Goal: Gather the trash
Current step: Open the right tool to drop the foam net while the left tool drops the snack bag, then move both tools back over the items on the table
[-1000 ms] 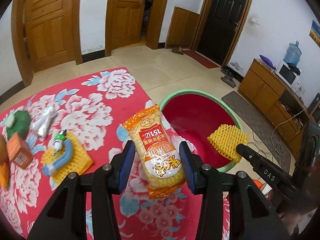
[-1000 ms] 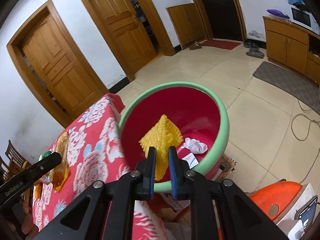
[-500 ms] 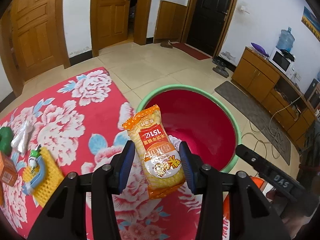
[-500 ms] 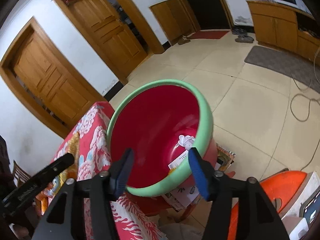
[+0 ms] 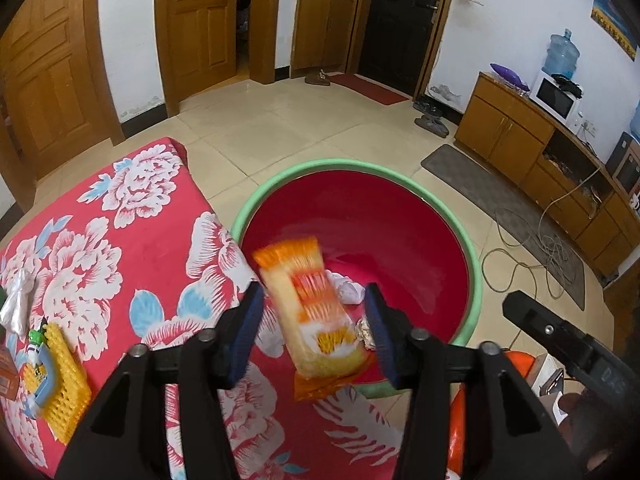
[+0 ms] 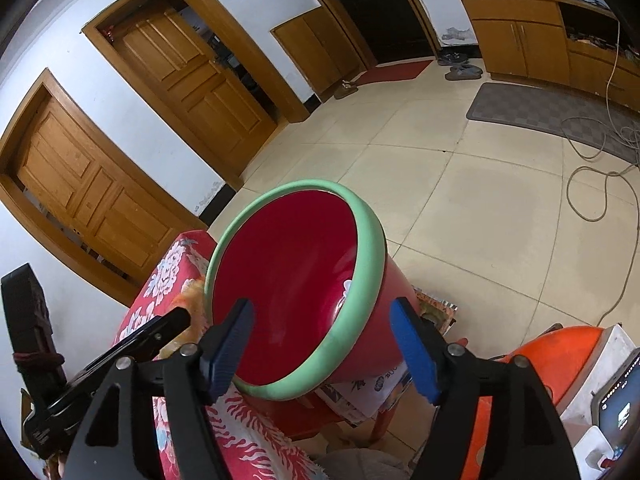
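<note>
Red floral cloth covers the table (image 5: 120,240), and at its far left lie the leftovers: one crumpled clear wrapper (image 5: 16,300), one yellow foam net (image 5: 66,380) with a small blue-and-white item resting on it, and part of an orange box at the frame edge, too cropped to name further. Moving right, the left gripper (image 5: 312,336) has its blue pads spread wide, and one orange-and-yellow snack packet (image 5: 312,308) sits blurred between them, touching neither pad as far as can be told, so it is probably falling free. Its long axis runs away from the gripper and tilts toward the basin, with the upper end already over the rim. Just beyond stands one red basin with a green rim (image 5: 476,280), beside the table's right edge, holding a white crumpled scrap (image 5: 348,288) and something silvery near the packet's lower end. Further right, the right gripper (image 6: 322,346) hangs beside that basin (image 6: 360,320), jaws wide and empty. The left gripper is the nearer to the table's remaining trash, which lies left of it.
</note>
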`<action>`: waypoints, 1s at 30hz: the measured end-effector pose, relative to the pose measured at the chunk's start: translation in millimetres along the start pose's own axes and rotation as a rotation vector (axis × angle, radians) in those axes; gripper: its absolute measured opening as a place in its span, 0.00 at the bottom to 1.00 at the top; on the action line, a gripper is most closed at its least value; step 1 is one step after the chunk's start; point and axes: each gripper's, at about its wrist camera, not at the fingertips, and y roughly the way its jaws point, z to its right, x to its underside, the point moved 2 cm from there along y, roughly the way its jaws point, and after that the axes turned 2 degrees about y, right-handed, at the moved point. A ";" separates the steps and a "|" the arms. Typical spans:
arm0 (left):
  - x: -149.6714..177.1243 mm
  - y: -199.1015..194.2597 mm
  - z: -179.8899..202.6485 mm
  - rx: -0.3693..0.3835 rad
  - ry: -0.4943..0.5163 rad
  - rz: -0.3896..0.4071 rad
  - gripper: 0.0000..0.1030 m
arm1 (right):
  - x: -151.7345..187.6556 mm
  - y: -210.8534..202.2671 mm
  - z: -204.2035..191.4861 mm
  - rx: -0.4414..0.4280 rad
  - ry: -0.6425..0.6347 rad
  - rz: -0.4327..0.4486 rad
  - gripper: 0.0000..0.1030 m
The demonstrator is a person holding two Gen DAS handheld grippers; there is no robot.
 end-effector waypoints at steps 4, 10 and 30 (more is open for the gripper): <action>0.1 -1.7 -2.7 -0.006 -0.011 0.009 0.60 | -1.2 0.3 1.4 -0.003 0.001 -0.002 0.72; 3.9 -10.9 -10.0 -0.022 -0.039 0.018 0.63 | -1.8 -0.9 -0.5 -0.011 -0.004 -0.004 0.72; 39.8 -79.2 -55.2 -0.110 -0.139 0.082 0.66 | 18.1 -27.5 -44.1 -0.085 -0.100 -0.019 0.74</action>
